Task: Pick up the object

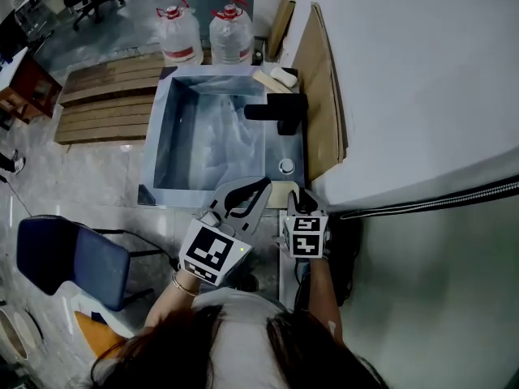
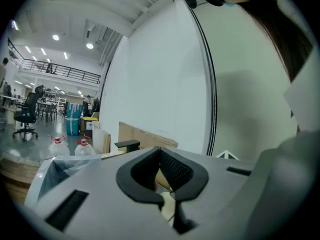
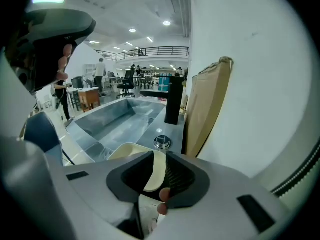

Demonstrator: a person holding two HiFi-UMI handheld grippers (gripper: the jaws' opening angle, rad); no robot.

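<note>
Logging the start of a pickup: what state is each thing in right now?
Left gripper: shut, nothing gripped.
Right gripper: shut on the dish's rim.
Dish: held at the sink's near edge.
Sink: lined with plastic film, no water seen.
Faucet: not running.
Jugs: upright, capped.

- Where does the sink (image 1: 158, 136) sit?
- Mid-scene, with the faucet (image 1: 280, 110) on its right rim and a knob (image 1: 286, 166) nearer on the same rim.
- And around it?
- Two water bottles (image 1: 180, 35) stand just beyond its far edge. A pallet (image 1: 105, 96) lies far left. A cardboard sheet (image 1: 320, 96) leans between the sink and the wall (image 1: 422, 79) on the right. A chair (image 1: 73, 258) is near left.
- The near rim?
- A dish (image 1: 280, 191) sits there, between the jaws of the right gripper (image 1: 302, 199).
</note>
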